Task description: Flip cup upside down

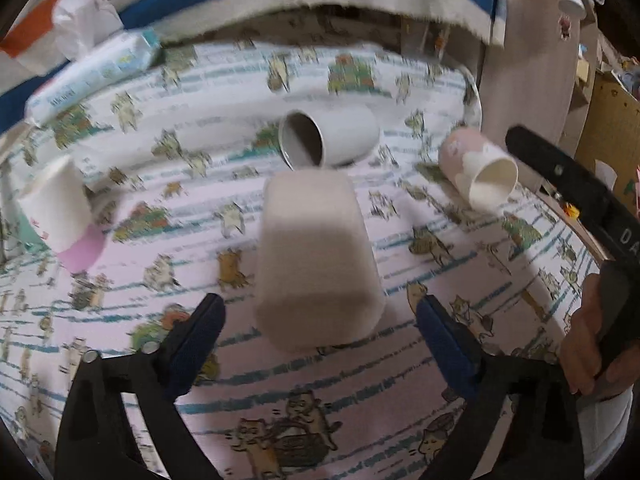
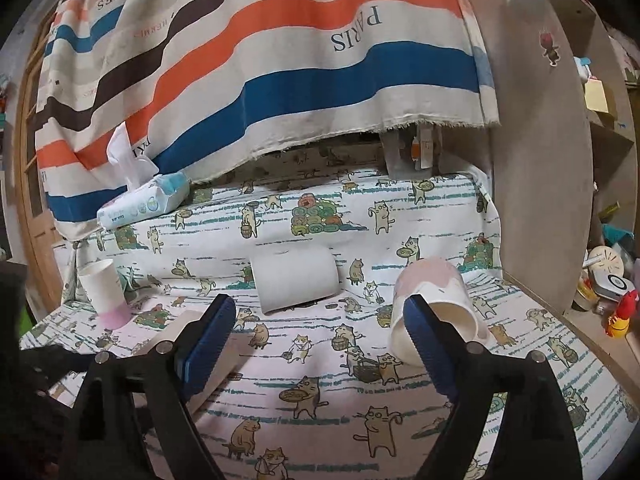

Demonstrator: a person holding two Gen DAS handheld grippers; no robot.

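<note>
On the cat-print cloth [image 1: 304, 376] over the desk, four cups counted. Nearest the left tongs [image 1: 320, 320], a beige cup [image 1: 316, 260], base up and mouth down on the cloth, blurred, standing between the two blue pads without clear contact; tongs spread wide apart. Behind it, almost touching, a white cup [image 1: 332, 140] lying on its side, mouth toward the camera. Toward the right, a pink-and-white cup [image 1: 476, 168] also lying on its side, mouth open to the front. Far left, a white paper cup with a pink base [image 1: 60, 208], tilted in the left view, upright in the right view. Right tongs [image 2: 318, 328] likewise spread apart, clamped on nothing, with the pink-and-white cup just beyond the right pad. At the back left, one pack of wipes [image 2: 144, 202] with a tissue sticking out, label too small to read. Behind, one striped cloth [image 2: 280, 60], printed "PARIS" and "HERMES", upside down.
</note>
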